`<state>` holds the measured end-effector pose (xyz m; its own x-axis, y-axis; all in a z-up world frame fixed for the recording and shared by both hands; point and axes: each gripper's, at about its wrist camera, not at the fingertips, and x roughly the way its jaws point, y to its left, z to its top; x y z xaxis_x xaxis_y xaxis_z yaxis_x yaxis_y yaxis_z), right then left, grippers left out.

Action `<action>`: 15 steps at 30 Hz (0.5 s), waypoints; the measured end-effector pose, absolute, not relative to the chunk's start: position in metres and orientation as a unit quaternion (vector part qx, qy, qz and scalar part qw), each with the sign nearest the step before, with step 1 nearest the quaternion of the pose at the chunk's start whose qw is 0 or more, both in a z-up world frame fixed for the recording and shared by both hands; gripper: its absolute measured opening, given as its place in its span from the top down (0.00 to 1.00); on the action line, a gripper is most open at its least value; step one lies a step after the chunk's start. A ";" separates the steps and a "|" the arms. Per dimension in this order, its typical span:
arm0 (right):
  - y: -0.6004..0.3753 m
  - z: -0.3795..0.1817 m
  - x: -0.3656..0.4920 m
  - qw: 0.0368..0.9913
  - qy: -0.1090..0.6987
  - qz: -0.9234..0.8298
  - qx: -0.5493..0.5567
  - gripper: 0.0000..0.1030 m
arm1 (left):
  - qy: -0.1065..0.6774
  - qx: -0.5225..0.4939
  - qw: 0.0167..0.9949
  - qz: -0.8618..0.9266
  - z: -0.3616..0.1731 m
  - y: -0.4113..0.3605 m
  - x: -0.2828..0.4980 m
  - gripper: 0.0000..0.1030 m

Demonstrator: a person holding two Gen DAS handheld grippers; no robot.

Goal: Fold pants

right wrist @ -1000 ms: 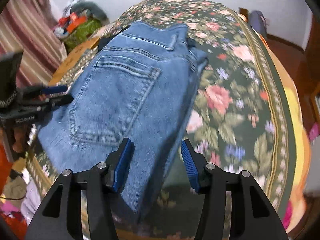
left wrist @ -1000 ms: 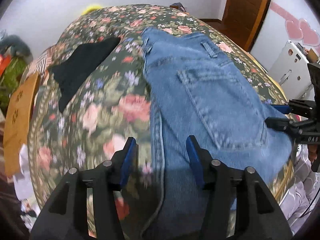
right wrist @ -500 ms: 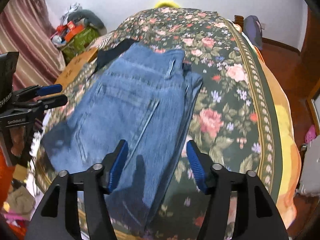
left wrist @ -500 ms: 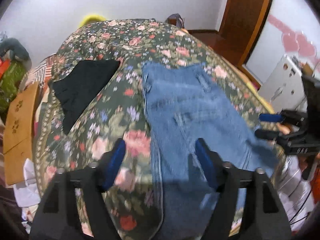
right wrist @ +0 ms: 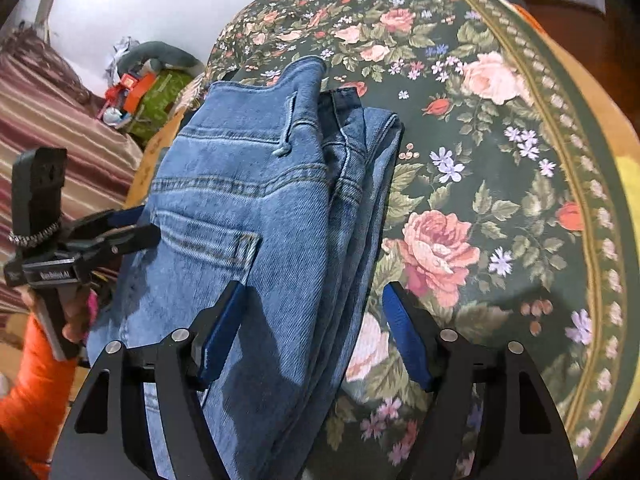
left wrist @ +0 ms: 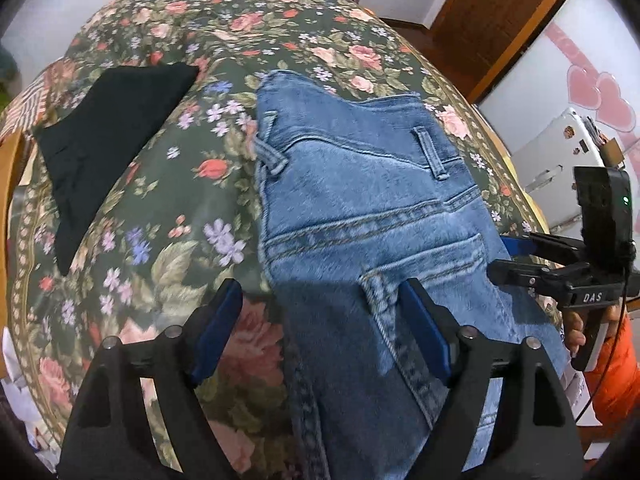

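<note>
On the floral bedspread (left wrist: 168, 240) our jeans (left wrist: 360, 208) run out of frame below, while our left gripper (left wrist: 320, 332) and right gripper (right wrist: 308, 328), jaws just widened, hover unclenched, holding nothing.

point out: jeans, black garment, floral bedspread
jeans (left wrist: 360, 208), left wrist view, seat panel above the back pocket.
black garment (left wrist: 104, 128), left wrist view, middle of the cloth.
floral bedspread (right wrist: 480, 184), right wrist view, bare patch right of the jeans.

Left gripper (left wrist: 320, 316) angled steeply down, jaws just widened, nothing pinched; right gripper (right wrist: 310, 318) likewise.
</note>
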<state>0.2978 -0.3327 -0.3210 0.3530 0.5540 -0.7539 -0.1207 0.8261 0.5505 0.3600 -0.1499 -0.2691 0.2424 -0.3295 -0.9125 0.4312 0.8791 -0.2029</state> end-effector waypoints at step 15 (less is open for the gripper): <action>-0.317 -0.332 0.330 0.780 0.520 0.259 0.234 0.22 | 0.587 0.030 0.765 -0.262 -0.297 -0.187 0.396 0.08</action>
<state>0.3298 -0.3172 -0.3320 0.3258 0.6468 -0.6896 -0.1606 0.7567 0.6337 0.3961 -0.1867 -0.2967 0.1725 -0.3653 -0.9148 0.4365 0.8609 -0.2614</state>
